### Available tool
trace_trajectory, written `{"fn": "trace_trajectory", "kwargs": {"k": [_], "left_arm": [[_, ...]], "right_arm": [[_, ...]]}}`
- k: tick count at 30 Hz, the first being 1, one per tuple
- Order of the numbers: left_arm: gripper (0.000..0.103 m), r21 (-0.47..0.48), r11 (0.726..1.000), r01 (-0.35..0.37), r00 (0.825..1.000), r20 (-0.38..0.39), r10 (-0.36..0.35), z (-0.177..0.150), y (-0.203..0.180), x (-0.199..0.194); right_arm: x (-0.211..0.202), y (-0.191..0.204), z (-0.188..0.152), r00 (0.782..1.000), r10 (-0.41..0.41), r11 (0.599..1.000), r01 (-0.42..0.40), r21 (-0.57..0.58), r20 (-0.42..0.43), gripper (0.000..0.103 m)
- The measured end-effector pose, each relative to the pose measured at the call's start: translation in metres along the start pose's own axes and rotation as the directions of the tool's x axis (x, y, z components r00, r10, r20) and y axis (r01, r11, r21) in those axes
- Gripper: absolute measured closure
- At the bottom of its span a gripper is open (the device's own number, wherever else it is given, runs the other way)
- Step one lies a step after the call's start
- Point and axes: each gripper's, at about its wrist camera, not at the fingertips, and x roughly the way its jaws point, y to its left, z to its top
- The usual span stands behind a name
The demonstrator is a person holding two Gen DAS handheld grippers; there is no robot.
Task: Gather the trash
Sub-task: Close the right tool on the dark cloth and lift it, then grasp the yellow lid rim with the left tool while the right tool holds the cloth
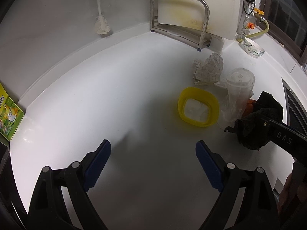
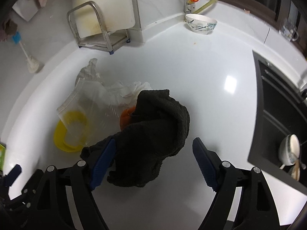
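Observation:
A pile of trash lies on the white counter: a crumpled checked paper point(image 1: 209, 69), a clear plastic cup point(image 1: 239, 88) on its side, a yellow square lid point(image 1: 198, 107), white crumpled wrapping point(image 2: 126, 90) and something orange point(image 2: 126, 118). A black cloth point(image 2: 157, 130) drapes over the orange thing. My right gripper point(image 2: 154, 140) stands open around the cloth's near end; its left finger point(image 2: 104, 157) touches the cloth, while the right finger is apart from it. My left gripper point(image 1: 153, 142) hangs open over bare counter, short of the yellow lid, with nothing between its fingers.
A steel rack point(image 1: 178, 19) with a white cutting board stands at the back wall, beside a brush point(image 1: 100, 19). A patterned bowl point(image 2: 201, 25) sits in the far corner under gas fittings. A dark sink point(image 2: 278, 115) with dishes lies to the right. A green packet point(image 1: 9, 113) is at the left edge.

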Motion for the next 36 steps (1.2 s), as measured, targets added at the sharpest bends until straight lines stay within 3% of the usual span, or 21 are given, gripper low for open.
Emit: {"fn": "trace_trajectory", "kwargs": {"k": [2, 5, 9, 12, 28, 36], "left_arm": [[0.015, 0.004, 1.0, -0.001, 1.0, 0.0, 0.001, 0.0, -0.001, 0.001], [0.015, 0.008, 1.0, -0.002, 1.0, 0.003, 0.002, 0.001, -0.003, 0.002], [0.015, 0.012, 1.0, 0.003, 1.0, 0.01, -0.003, 0.003, -0.007, 0.004], [0.015, 0.015, 1.0, 0.012, 1.0, 0.017, -0.012, 0.004, -0.01, 0.005], [0.015, 0.099, 0.991, 0.089, 0.994, 0.05, -0.094, 0.014, -0.038, 0.025], [0.015, 0.129, 0.988, 0.086, 0.995, 0.042, -0.092, 0.014, -0.051, 0.044]], "right_arm": [[0.001, -0.002, 0.0, 1.0, 0.02, 1.0, -0.02, 0.002, 0.004, 0.027], [0.002, -0.002, -0.001, 0.998, 0.055, 0.998, -0.055, 0.003, -0.007, 0.056], [-0.001, -0.002, -0.002, 0.998, 0.064, 0.998, -0.064, -0.008, 0.0, 0.072], [-0.003, -0.004, -0.004, 0.997, 0.081, 0.997, -0.081, -0.014, 0.003, 0.078], [-0.036, -0.045, -0.012, 0.99, 0.104, 0.995, -0.105, 0.004, 0.093, 0.084], [-0.041, -0.062, -0.017, 0.988, 0.108, 0.993, -0.113, 0.031, 0.114, 0.085]]}}
